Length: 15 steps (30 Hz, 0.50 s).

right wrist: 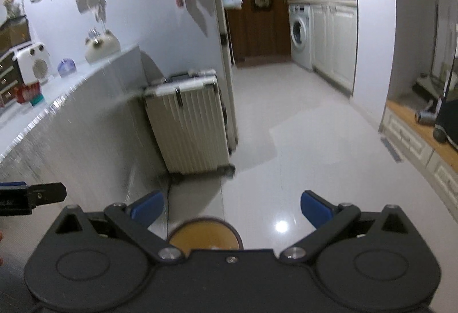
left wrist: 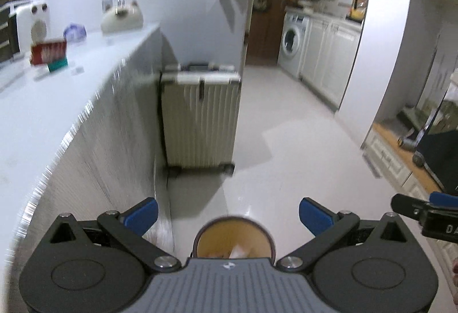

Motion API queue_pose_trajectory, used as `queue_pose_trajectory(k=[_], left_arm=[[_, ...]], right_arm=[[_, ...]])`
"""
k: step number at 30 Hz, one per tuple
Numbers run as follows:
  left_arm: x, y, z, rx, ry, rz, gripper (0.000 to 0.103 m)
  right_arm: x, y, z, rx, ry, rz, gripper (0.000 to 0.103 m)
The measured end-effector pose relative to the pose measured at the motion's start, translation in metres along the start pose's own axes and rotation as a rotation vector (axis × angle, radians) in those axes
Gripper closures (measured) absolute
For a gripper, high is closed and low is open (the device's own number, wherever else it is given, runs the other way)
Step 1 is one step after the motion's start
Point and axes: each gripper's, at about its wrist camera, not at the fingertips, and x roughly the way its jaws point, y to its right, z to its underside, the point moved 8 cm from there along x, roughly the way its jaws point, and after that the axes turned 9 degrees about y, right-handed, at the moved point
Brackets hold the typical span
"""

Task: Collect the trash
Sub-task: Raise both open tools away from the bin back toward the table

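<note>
Both units are carried low over the floor (left wrist: 286,112), side by side. The left hand-held gripper (left wrist: 228,212) has its blue fingers spread wide with nothing between them; the right hand-held gripper (right wrist: 232,208) is likewise spread and empty. Directly below and ahead of both stands the round waste bin (left wrist: 233,238), on the floor near the foot of the bench (left wrist: 57,101), at its near end. The bin appears to be the collection point. The likely step in hand is to go for the next piece of trash. Candidates lie on the bench top toward its far left edge: a red packet (left wrist: 48,51) with a small green item (left wrist: 58,65) touching its front, and a bluish crumpled piece (left wrist: 74,31) behind them; whether these are trash is a judgement, as blur hides detail. Good practice: lift clear of the bench's edge, approach from above, close on one item only, and avoid the white appliance (left wrist: 31,23) beside them. The left view shows pale scraps (left wrist: 237,251) inside the bin; the right view shows only its yellowish inner wall. The right view shows more of the suitcase (right wrist: 189,127) side and the doorway.
</note>
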Motion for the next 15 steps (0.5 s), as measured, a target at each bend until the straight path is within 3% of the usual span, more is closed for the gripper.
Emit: queue_pose_trajectory(k=[15], left_arm=[[-0.116, -0.034, -0.097, 0.026, 0.264, -0.057, 0.0]], right_arm=[[-0.065, -0.069, -0.104, -0.046, 0.207, -0.12, 0.0]])
